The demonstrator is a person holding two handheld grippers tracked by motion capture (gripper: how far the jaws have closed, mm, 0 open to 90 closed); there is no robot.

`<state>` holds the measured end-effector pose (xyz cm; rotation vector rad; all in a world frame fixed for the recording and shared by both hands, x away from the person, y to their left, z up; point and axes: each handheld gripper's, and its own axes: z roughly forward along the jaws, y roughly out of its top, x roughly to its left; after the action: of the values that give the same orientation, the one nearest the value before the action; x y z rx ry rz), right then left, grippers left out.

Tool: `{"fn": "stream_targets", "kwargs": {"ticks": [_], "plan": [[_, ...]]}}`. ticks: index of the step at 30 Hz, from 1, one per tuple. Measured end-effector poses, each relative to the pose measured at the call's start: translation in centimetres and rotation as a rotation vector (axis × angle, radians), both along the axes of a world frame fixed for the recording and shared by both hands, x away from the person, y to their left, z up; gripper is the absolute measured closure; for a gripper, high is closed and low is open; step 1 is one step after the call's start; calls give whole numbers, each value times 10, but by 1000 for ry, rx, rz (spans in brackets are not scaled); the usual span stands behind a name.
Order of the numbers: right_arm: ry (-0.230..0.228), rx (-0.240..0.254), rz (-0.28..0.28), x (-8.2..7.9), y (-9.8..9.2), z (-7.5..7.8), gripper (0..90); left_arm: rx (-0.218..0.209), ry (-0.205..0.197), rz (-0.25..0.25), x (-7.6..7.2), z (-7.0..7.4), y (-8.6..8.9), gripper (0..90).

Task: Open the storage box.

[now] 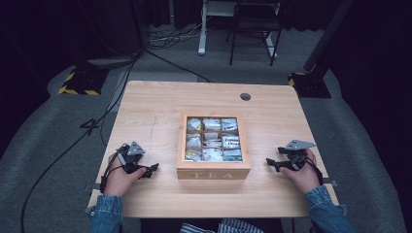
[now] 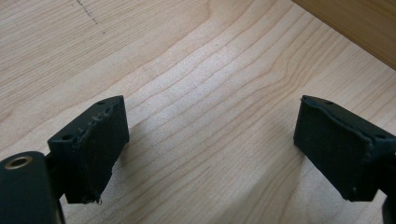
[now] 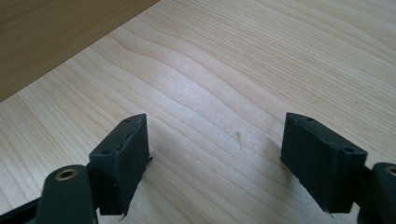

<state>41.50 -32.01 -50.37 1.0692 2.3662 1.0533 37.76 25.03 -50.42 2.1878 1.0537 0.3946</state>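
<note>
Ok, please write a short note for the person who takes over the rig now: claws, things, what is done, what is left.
Left claw: open, holds nothing, low over the table, left of the tea box.
Right claw: open, holds nothing, right of the box.
Tea box: mid-table, "TEA" side toward the person; packets show in its compartments. Whether a clear lid covers them cannot be told.
Done: nothing visible; neither claw touches the box.
Left: probably bring both claws in to the box sides.
</note>
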Motion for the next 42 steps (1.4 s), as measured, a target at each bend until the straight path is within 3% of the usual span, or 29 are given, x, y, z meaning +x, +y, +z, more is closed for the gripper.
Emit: {"fn": "stream_targets", "kwargs": {"ticks": [26, 34, 38, 39, 42], "plan": [[2, 3, -4, 1, 1, 0, 231, 2, -1, 1, 0, 0, 0, 106], [3, 3, -65, -3, 6, 0, 229, -1, 1, 3, 0, 0, 0, 107], [4, -1, -84, -4, 6, 1, 263, -1, 1, 3, 0, 0, 0, 107], [5, 0, -79, -3, 4, 2, 318, -1, 0, 7, 0, 0, -1, 106], [26, 4, -73, -2, 1, 5, 357, -3, 1, 2, 1, 0, 0, 107]]}}
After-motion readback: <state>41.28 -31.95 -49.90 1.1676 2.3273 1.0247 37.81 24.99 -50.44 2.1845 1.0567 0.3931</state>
